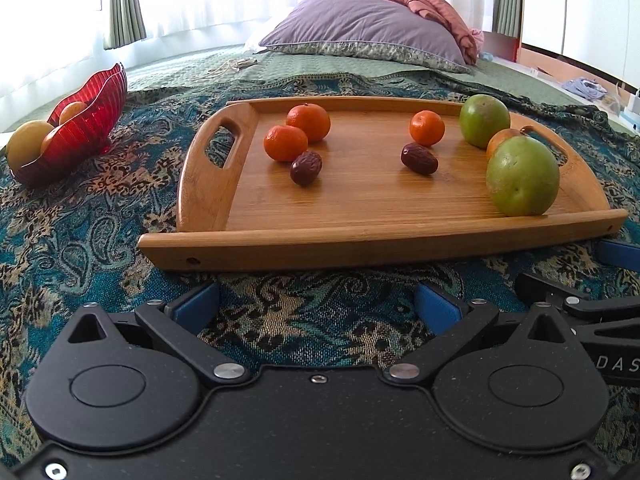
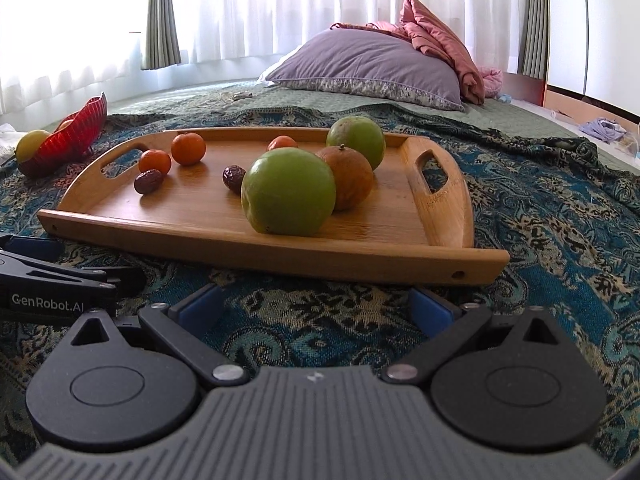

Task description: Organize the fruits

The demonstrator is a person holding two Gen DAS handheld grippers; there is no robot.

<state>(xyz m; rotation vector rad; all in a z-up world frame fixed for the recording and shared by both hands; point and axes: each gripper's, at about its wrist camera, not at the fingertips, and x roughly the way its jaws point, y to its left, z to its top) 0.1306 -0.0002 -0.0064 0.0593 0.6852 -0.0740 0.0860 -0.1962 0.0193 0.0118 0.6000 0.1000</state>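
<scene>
Both the left gripper and right gripper are wide open, holding nothing; the fruit tray sits just ahead.

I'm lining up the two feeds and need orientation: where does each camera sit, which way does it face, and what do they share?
Left wrist: low on the left gripper, before the wooden tray's near-left; open fingers show, the right gripper's tip at right.
Right wrist: low on the right gripper, nearer the tray's right end, by the near green fruit; open fingers show.
Both share the tray, the red bowl and the purple pillow.
</scene>
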